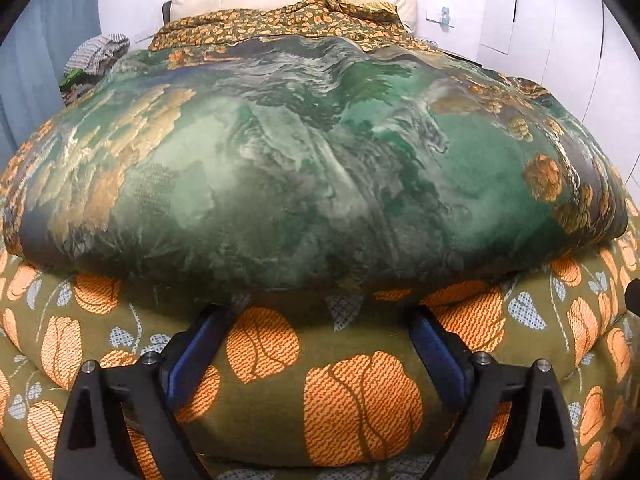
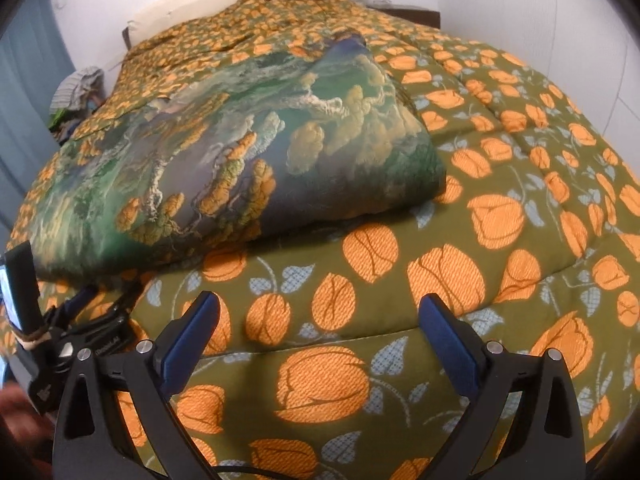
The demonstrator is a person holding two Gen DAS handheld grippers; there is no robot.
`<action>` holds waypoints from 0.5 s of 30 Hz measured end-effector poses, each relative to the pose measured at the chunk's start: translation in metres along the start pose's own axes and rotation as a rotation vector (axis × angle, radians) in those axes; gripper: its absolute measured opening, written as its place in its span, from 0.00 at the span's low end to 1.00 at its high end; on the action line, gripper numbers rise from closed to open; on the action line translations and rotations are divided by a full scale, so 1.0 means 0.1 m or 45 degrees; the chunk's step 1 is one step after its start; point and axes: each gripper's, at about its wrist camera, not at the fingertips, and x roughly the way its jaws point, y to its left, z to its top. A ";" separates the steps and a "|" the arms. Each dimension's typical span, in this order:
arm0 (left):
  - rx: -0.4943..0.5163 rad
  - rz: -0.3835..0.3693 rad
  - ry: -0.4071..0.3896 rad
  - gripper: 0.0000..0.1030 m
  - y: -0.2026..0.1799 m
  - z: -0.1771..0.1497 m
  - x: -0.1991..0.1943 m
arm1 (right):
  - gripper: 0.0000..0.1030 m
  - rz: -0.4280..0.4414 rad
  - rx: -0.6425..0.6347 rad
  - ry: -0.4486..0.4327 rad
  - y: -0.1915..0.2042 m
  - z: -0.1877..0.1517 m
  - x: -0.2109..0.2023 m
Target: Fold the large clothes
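Quilt: the green landscape-print quilt [image 1: 304,168] lies folded into a thick slab on the bed, on top of the olive bedspread [image 1: 360,400] with orange flowers.
Where it lies from the left gripper: straight ahead and just above the left gripper [image 1: 320,316]; the slab's near edge hangs right over the fingertips, with bedspread showing between the jaws.
Where it lies from the right gripper: ahead and off to the left of the right gripper [image 2: 320,312]; its nearest corner [image 2: 436,184] sits well beyond the tips.
Long axis: the near edge runs across the left wrist view from side to side, so the slab lies broadside to the left gripper.
Nearer hand: the left, by a clear margin.
Left jaws: wide apart, nothing between the pads but the bedspread below.
Right jaws: wide apart too, holding nothing.
Likely next move: both grippers probably need the near edge, so the right one would have to shift leftward first.
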 end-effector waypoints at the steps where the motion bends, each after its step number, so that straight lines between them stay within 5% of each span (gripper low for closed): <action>1: -0.001 -0.001 -0.002 0.92 0.01 -0.01 -0.01 | 0.97 0.000 0.006 -0.003 0.00 -0.01 0.00; 15: 0.023 0.027 0.008 0.93 -0.10 0.13 0.10 | 0.97 0.043 0.045 0.034 0.01 -0.09 0.04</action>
